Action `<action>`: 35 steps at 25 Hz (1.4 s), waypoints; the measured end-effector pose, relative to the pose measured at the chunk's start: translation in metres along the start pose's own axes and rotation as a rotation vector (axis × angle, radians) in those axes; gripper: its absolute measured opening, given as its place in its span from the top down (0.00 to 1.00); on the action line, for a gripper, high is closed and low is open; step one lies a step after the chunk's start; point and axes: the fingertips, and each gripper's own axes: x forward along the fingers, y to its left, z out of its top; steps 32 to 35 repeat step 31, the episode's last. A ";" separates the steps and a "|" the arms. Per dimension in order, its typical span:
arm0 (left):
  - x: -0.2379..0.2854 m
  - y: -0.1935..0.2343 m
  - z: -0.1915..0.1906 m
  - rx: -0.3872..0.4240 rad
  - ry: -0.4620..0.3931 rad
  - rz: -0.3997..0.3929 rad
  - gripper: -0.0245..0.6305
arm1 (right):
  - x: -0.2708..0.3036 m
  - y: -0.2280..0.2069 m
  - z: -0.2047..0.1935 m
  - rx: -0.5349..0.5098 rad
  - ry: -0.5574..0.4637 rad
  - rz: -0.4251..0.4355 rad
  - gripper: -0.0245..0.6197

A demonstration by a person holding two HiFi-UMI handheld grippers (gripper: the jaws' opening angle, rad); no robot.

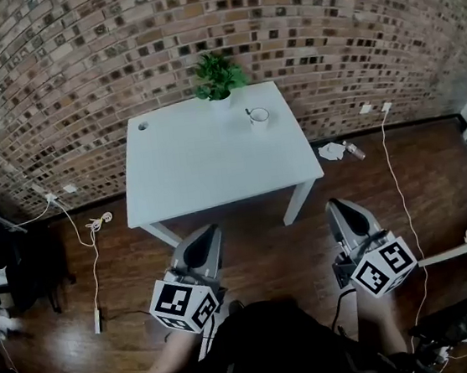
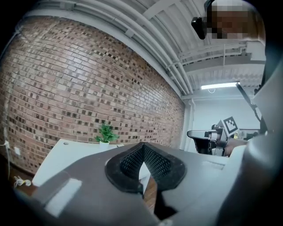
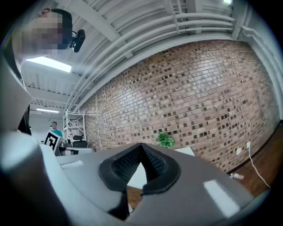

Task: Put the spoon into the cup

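A white cup (image 1: 260,117) stands at the far right of the white table (image 1: 206,168), and a dark spoon handle (image 1: 248,113) sticks up out of it. Both grippers hang over the wooden floor, well short of the table's near edge and apart from the cup. In the head view my left gripper (image 1: 211,229) points at the table's front left leg and is shut on nothing. My right gripper (image 1: 338,205) sits off the front right corner, its jaws also meeting with nothing between them. Neither gripper view shows the cup; the closed left gripper (image 2: 142,145) and right gripper (image 3: 141,145) block the table's middle.
A potted green plant (image 1: 218,78) stands at the table's back edge, left of the cup. A brick wall runs behind. White cables (image 1: 95,241) and a power strip lie on the floor at left, and white clutter (image 1: 335,151) lies by the wall. A dark chair (image 1: 6,260) stands far left.
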 end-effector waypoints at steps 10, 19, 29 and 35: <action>0.004 -0.028 0.002 -0.003 0.018 0.001 0.96 | -0.018 -0.009 0.005 -0.022 0.000 0.035 0.95; -0.006 -0.033 0.008 0.012 -0.022 0.042 0.96 | -0.029 -0.010 0.012 -0.032 -0.022 0.044 0.95; -0.007 -0.041 0.006 0.021 -0.012 0.042 0.96 | -0.030 -0.008 0.010 -0.034 -0.016 0.062 0.95; -0.008 -0.040 0.006 0.020 -0.013 0.049 0.96 | -0.029 -0.008 0.011 -0.037 -0.015 0.065 0.95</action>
